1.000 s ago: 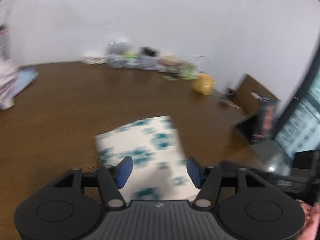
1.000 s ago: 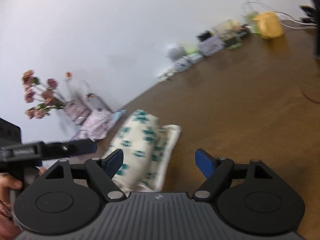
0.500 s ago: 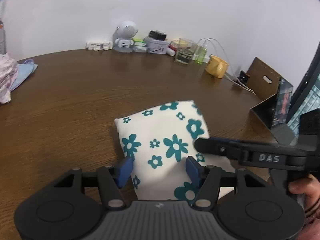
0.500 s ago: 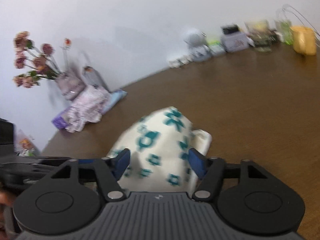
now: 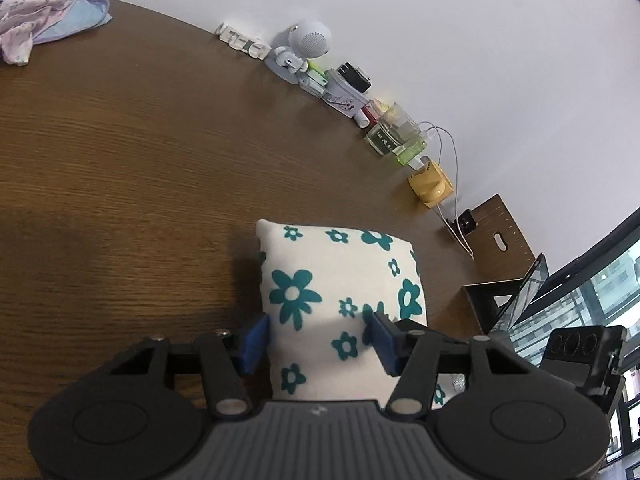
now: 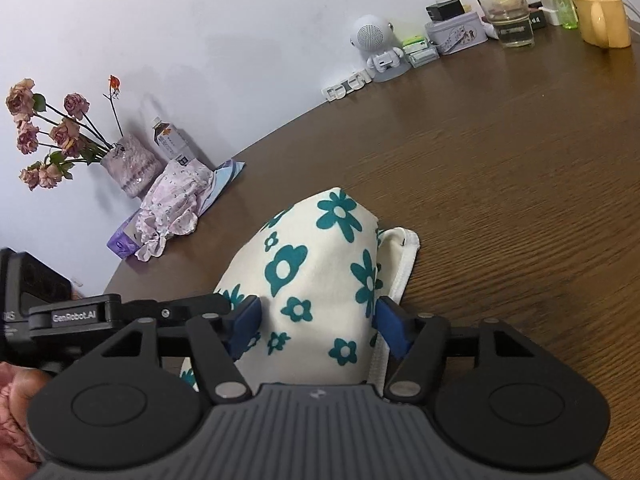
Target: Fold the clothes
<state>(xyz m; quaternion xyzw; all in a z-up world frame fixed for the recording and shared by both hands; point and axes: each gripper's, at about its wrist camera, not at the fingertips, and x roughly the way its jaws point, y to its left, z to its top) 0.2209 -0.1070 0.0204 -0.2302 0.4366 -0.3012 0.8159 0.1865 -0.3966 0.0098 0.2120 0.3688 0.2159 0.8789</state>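
A folded cream garment with teal flowers (image 5: 336, 292) lies on the brown wooden table (image 5: 120, 160). My left gripper (image 5: 316, 340) is open, its blue pads on either side of the garment's near end. In the right wrist view the same garment (image 6: 316, 276) shows a white ribbed edge (image 6: 404, 256) on its right side. My right gripper (image 6: 318, 326) is open and straddles the garment's near end as well. The left gripper's body (image 6: 100, 316) shows at the left of the right wrist view.
A pink floral garment on blue cloth (image 6: 176, 204) lies by a vase of dried roses (image 6: 128, 164). Along the wall stand a white speaker figure (image 6: 374, 44), a tin, a glass (image 6: 506, 12) and a yellow mug (image 6: 600, 18). A wooden stand (image 5: 496, 240) and a window are at right.
Both grippers have come in over the folded garment and now straddle it. The left view has swung so the table tilts; the right gripper has moved closer to the garment.
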